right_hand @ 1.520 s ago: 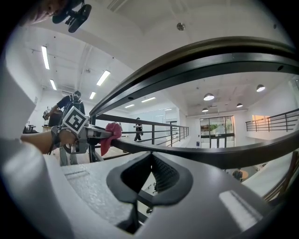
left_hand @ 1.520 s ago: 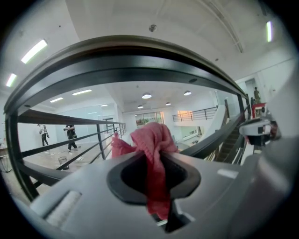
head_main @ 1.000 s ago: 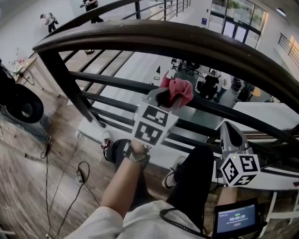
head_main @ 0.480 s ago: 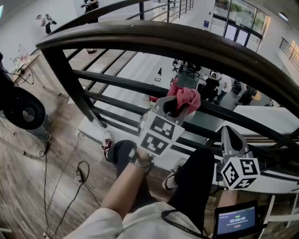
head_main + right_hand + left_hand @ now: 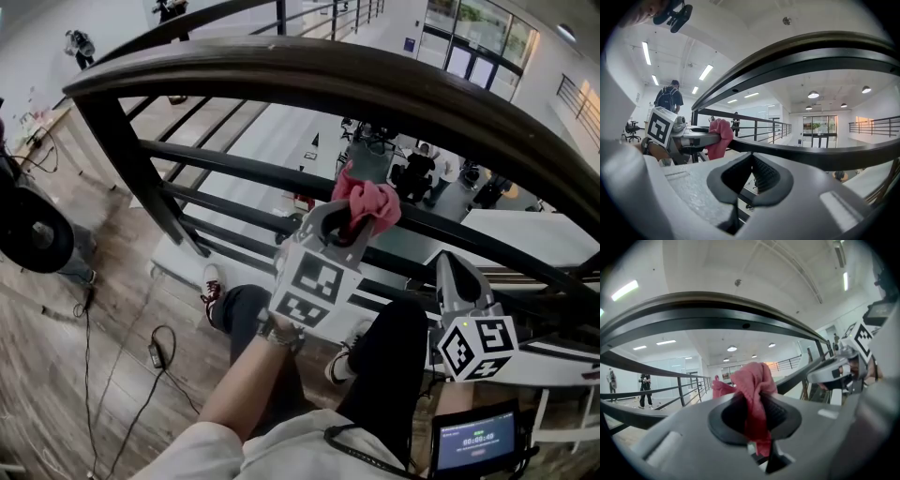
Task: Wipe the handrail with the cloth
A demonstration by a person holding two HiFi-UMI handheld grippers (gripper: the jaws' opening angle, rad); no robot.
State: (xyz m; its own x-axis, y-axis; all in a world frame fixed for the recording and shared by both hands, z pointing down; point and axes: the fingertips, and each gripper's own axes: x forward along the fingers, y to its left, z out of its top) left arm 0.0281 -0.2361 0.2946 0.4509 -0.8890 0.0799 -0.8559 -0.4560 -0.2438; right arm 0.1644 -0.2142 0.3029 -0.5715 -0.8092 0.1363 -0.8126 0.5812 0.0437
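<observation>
The handrail (image 5: 375, 82) is a wide dark rail that arcs across the top of the head view, with thinner black bars (image 5: 234, 169) under it. My left gripper (image 5: 344, 220) is shut on a pink cloth (image 5: 367, 200). It holds the bunched cloth below the top rail, against one of the lower bars. In the left gripper view the cloth (image 5: 754, 392) stands up between the black pads, with the handrail (image 5: 717, 315) overhead. My right gripper (image 5: 456, 270) sits lower right, shut and with nothing in it. The right gripper view shows the cloth (image 5: 720, 137) to its left beside a lower bar (image 5: 811, 152).
A small screen (image 5: 473, 436) hangs at the bottom right. Cables (image 5: 155, 352) trail over the wooden floor at the left, near a black round object (image 5: 33, 234). The person's legs stand at the railing. Beyond the bars is a lower floor with people.
The left gripper with the cloth has shifted slightly right along the lower bar. The right gripper has barely moved.
</observation>
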